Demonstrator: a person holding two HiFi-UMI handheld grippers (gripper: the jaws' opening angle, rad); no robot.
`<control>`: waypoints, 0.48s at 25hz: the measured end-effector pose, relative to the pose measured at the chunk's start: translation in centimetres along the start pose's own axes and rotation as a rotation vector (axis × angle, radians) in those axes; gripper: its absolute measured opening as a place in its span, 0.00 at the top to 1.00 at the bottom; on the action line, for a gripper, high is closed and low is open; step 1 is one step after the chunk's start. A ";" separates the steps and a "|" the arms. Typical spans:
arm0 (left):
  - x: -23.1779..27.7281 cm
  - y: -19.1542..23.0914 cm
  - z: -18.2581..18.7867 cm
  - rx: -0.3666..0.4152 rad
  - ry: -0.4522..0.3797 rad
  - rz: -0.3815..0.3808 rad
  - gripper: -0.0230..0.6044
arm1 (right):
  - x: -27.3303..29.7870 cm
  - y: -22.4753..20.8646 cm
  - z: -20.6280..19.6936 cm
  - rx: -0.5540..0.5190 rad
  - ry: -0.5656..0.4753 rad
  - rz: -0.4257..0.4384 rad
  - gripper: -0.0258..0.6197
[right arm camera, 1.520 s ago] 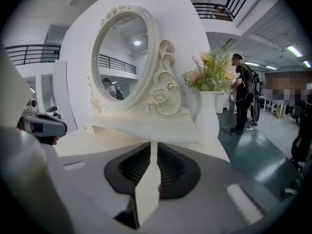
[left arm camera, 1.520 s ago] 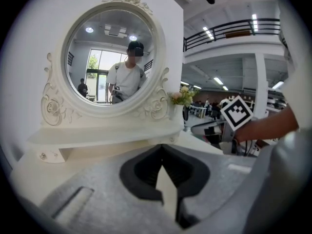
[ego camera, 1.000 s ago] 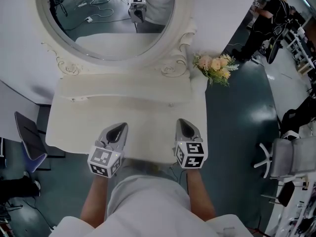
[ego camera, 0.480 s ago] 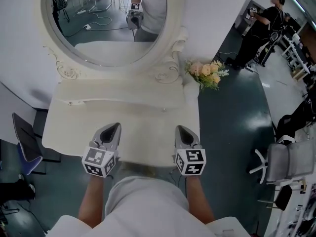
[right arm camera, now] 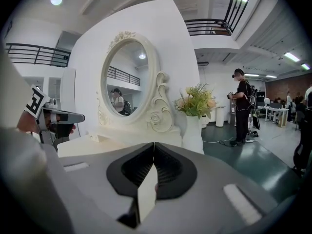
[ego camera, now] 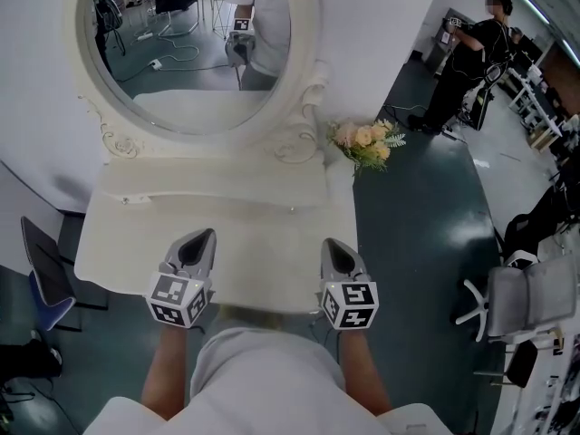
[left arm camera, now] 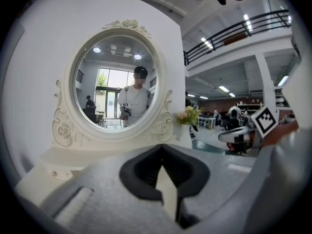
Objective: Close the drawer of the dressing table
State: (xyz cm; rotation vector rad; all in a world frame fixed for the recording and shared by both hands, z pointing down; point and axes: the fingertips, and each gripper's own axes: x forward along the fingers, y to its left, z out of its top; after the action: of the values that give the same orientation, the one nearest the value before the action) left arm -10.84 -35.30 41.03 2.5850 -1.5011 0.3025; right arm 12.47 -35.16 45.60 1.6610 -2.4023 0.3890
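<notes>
since 1 second ago the dressing table (ego camera: pixel 118 243) and its flowers (ego camera: pixel 362 141) have drifted left in the head view, while your grippers keep their places over its near edge. your left gripper (ego camera: pixel 203 237) hangs above the front left part of the tabletop, its 2 jaws pressed together at the tips with nothing between them. your right gripper (ego camera: pixel 332 245) mirrors it near the front right corner, jaws likewise together and empty. the drawer lies below the tabletop's near edge, between the 2 grippers, hidden by that edge and your body; you cannot tell how far in it sits. the oval mirror (ego camera: pixel 181 53) rises behind the tabletop.
</notes>
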 end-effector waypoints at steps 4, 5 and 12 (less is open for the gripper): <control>-0.1 -0.3 0.3 0.007 -0.010 -0.007 0.96 | -0.5 -0.4 0.1 0.013 -0.018 -0.014 0.96; -0.1 -0.3 0.4 0.006 -0.013 -0.008 0.96 | -0.6 -0.3 0.2 0.010 -0.020 -0.013 0.96; 0.0 -0.5 1.0 0.013 -0.030 -0.019 0.96 | -0.8 -0.4 0.4 0.002 -0.034 -0.014 0.96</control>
State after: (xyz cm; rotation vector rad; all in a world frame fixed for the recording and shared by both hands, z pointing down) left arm -10.30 -35.29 40.05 2.6239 -1.4887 0.2731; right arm 13.14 -34.70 45.00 1.6980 -2.4133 0.3647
